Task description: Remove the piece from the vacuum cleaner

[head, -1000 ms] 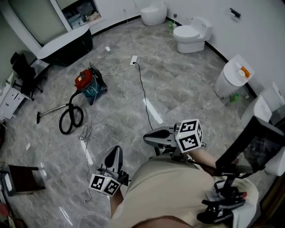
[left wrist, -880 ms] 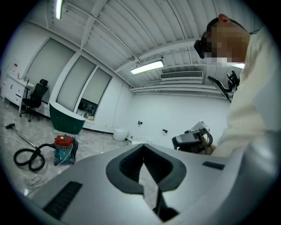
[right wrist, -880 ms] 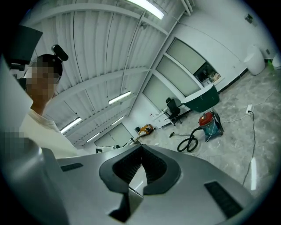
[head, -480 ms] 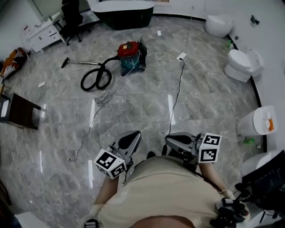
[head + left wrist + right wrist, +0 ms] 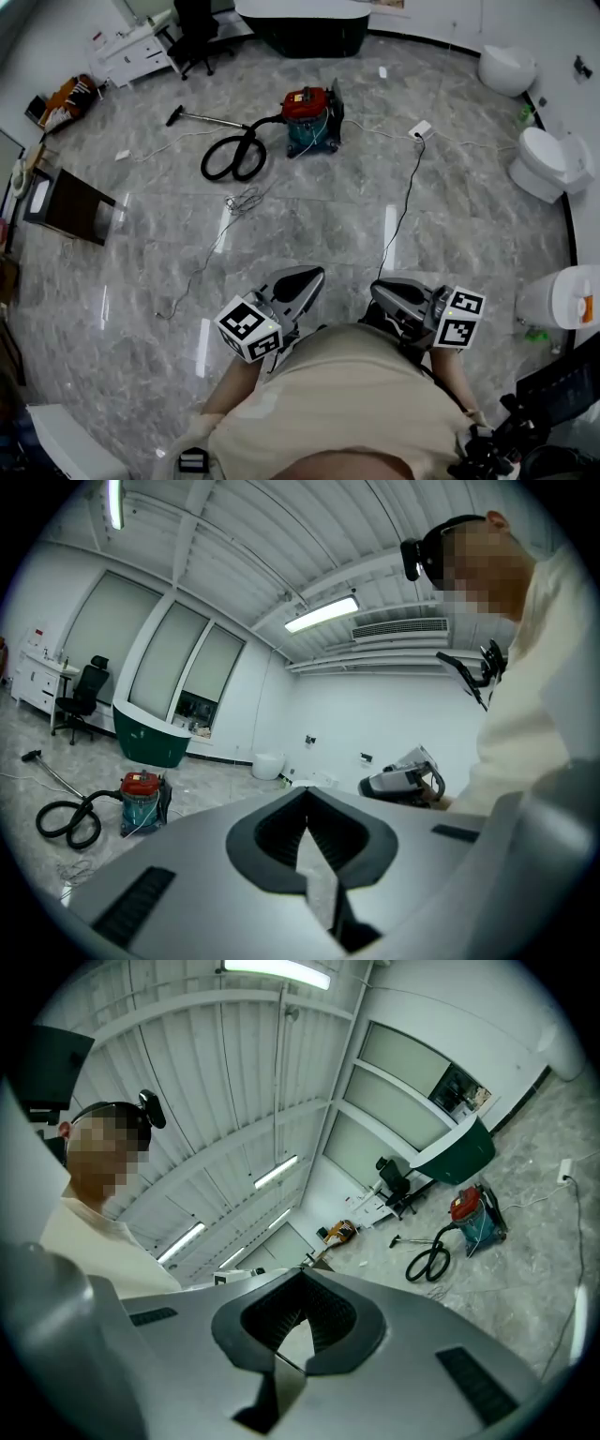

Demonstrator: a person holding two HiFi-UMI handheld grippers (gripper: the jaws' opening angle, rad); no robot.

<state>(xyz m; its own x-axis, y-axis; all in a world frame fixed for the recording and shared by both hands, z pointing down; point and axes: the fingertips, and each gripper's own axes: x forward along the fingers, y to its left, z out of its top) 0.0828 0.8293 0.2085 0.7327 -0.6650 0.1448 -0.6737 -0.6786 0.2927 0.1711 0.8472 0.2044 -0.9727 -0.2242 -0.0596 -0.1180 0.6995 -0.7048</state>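
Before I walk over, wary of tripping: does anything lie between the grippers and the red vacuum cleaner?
Nothing solid: a thin tangled wire lies on the grey floor left of the line to the red vacuum cleaner, a black cord right of it.

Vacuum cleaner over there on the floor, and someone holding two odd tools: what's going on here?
A person in a cream shirt stands on the grey marble floor, holding a two-jaw gripper in each hand. The left gripper and the right gripper are both shut and empty, close to the body. The red-topped teal vacuum cleaner stands well across the floor, its black hose coiled beside it. Neither gripper is near it, so the removal has not begun.
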